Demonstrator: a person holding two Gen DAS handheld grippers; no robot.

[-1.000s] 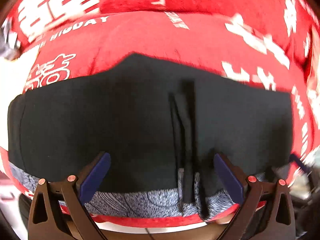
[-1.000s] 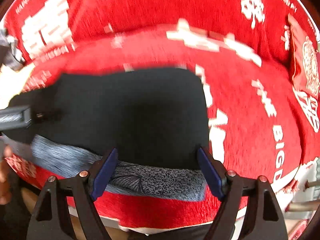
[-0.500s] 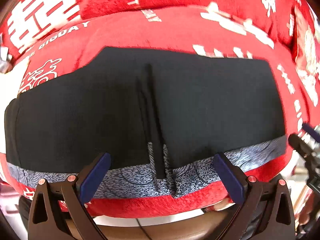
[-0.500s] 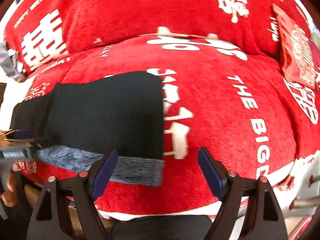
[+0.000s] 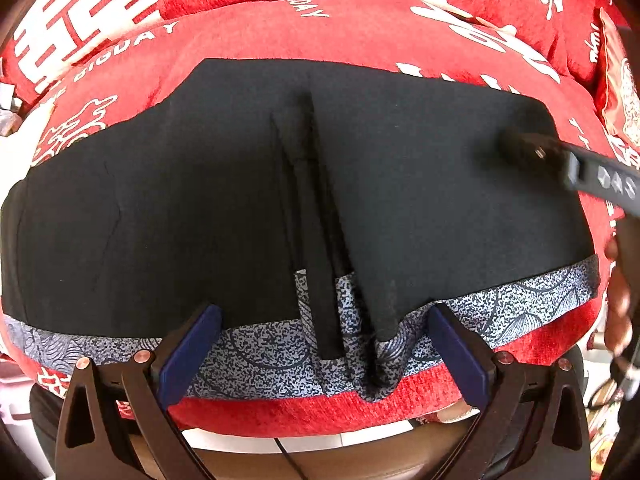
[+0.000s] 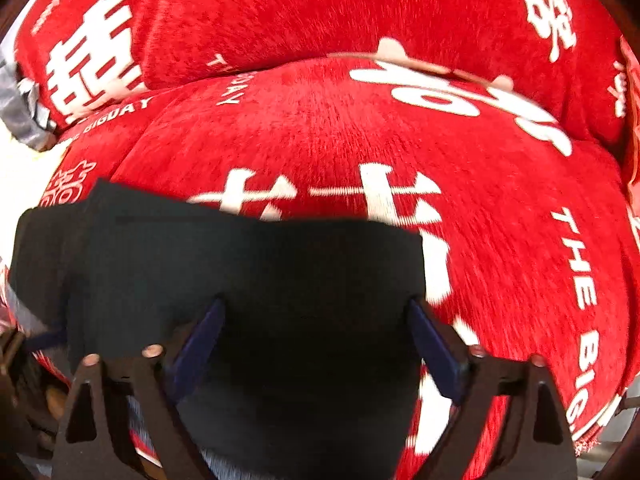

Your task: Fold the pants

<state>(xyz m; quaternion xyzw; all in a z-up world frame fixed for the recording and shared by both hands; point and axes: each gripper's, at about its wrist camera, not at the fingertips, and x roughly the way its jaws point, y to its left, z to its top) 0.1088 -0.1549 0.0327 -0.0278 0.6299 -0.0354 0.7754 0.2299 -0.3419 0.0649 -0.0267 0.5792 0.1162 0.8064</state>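
Black pants [image 5: 200, 200] lie flat across a red sofa seat, with a grey-blue patterned band [image 5: 260, 356] along their near edge. A narrow raised fold [image 5: 316, 220] runs down their middle. My left gripper [image 5: 324, 344] hangs open over that near edge, with the raised fold and band between its blue pads [image 5: 192, 344], untouched. In the right wrist view, my right gripper [image 6: 316, 332] hovers over the right end of the pants [image 6: 280, 272]. Its jaws are opening wide; the cloth lies under them and no pad presses on it. One right finger [image 5: 560, 164] shows in the left wrist view.
The red seat cushion [image 6: 360, 128] with white lettering stretches bare to the right of the pants. A back cushion [image 6: 320, 8] rises behind. A red packet [image 5: 620, 92] lies at far right. A hand [image 5: 618, 300] shows at the right, and the seat's front edge [image 5: 320, 412] is just below the band.
The right gripper swung out to the right over bare cushion, then came back left over the pants' right end with its jaws wider. The pants went from bunched to flat. The left gripper stayed open.
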